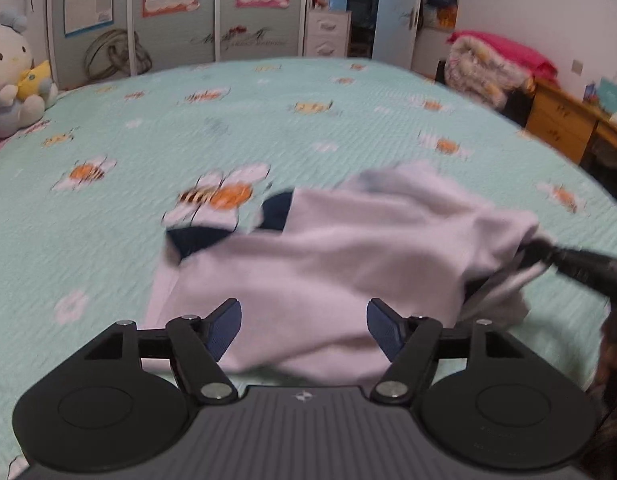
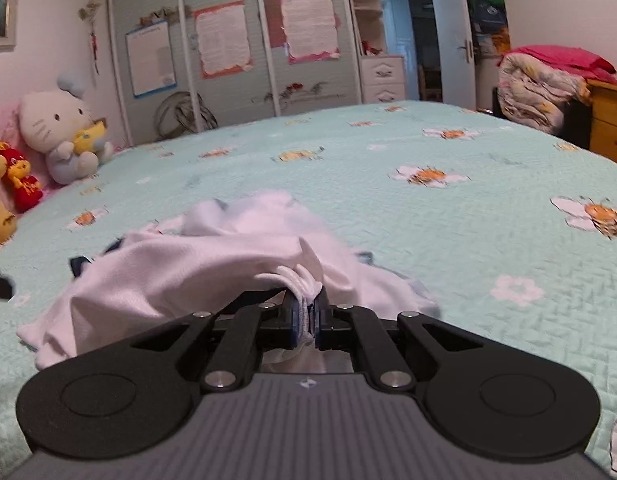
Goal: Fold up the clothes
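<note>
Garment (image 2: 196, 264) bunched in right claw (image 2: 307, 312); no readable writing

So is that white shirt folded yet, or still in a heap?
Still a heap: the white shirt lies bunched and rumpled on the bedspread, one edge pinched in the right gripper.

Your soft matt white cloth garment (image 2: 196, 264), quilted stitched bedspread (image 2: 448, 248), matt black plastic right hand-held gripper (image 2: 307, 316), plush toy (image 2: 56, 136) at left.
</note>
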{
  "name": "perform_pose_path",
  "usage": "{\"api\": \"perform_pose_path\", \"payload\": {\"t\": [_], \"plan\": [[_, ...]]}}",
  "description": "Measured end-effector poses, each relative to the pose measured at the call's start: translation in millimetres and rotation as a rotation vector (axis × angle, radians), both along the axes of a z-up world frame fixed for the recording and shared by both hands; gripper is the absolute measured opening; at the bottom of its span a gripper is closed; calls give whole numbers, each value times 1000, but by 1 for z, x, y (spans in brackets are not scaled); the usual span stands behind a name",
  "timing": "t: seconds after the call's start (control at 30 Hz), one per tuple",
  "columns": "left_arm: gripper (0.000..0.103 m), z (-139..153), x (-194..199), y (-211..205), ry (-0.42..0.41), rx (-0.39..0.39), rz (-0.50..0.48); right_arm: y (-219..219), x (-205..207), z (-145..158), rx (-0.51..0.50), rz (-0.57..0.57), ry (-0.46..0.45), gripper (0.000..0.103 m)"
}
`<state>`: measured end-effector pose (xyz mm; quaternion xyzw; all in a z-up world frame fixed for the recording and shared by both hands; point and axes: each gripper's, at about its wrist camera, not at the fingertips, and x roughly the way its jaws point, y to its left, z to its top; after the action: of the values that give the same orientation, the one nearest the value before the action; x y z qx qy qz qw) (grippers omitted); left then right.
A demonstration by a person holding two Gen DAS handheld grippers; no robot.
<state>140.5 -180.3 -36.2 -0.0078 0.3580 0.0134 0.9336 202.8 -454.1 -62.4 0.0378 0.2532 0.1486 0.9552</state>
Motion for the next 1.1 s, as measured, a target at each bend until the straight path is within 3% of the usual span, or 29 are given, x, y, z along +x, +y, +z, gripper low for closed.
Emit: {"api": "perform_pose_path", "payload": {"t": [0.1, 0.27, 0.47, 0.53, 0.57, 0.6, 0.63, 0.73, 0.8, 0.93, 1.1], "plan": [[72, -9, 11, -18, 16, 85, -53, -2, -1, -10, 3, -15, 34, 6], [74, -15, 22, -43, 52, 7, -226, 0, -1, -11, -2, -13, 50, 6], [77, -46, 36, -78, 66, 179, -270, 2, 1, -17, -3, -3, 62, 6], [70, -54, 42, -77, 51, 227, -248, 3, 0, -19, -9, 1, 63, 6], [52, -58, 46, -77, 44, 251, -237, 3, -1, -19, -13, 3, 63, 6], [23, -56, 46, -71, 36, 230, -216, 2, -1, -18, -17, 7, 61, 6], [11, -52, 45, -63, 27, 195, -192, 2, -2, -16, -22, 14, 56, 6], [10, -40, 44, -41, 2, 91, -120, 6, -8, -4, -49, 37, 3, 6], [10, -13, 37, -31, -78, 102, -67, 12, -10, 11, -66, 60, -53, 6], [9, 67, 22, -12, -296, 120, 18, 35, -11, 62, -121, 126, -218, 6], [10, 168, 4, 3, -523, 154, 74, 59, -7, 150, -150, 184, -440, 6]]}}
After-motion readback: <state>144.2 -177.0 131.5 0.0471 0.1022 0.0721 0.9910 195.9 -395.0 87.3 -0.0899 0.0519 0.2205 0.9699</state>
